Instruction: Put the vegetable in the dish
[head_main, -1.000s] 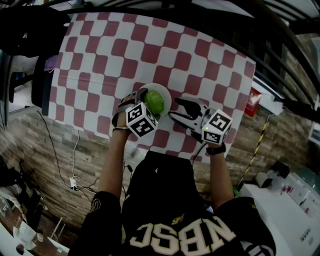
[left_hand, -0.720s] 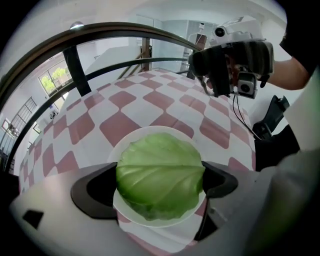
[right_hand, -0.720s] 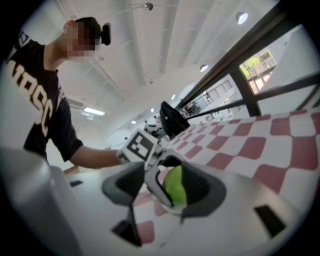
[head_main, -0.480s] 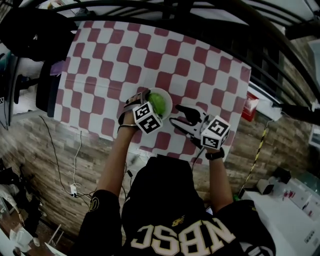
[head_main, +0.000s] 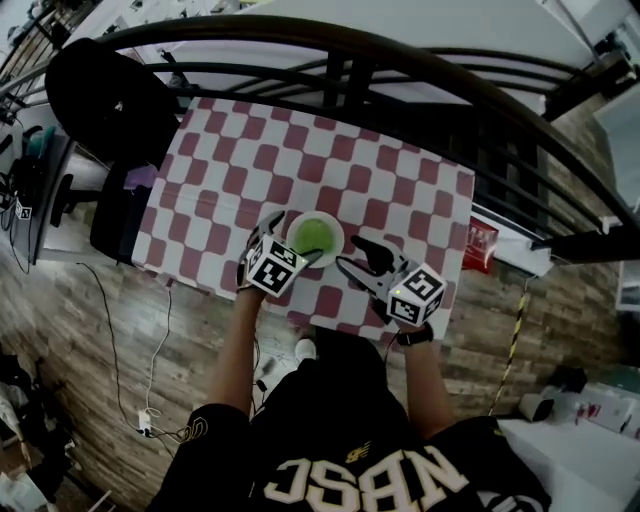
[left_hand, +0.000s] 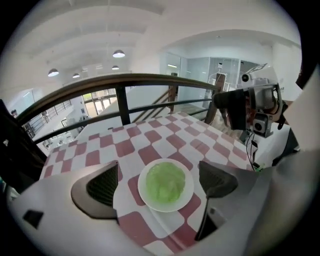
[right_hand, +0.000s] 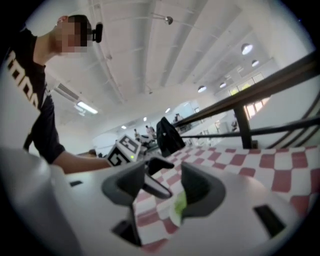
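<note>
Green vegetable (head_main: 314, 236) in white dish (head_main: 339, 241), checkered tablecloth (head_main: 400, 190), dark railing (head_main: 400, 68) beyond

Vegetable (right_hand: 180, 203) mostly behind right hand-held gripper (right_hand: 165, 189)

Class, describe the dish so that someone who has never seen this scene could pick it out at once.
Find the red-and-white checked tablecloth beside the dark railing. Near the edge closest to the person sits a round dish. Its plain white rim, unlike the checks around it, rings a pale green vegetable.
</note>
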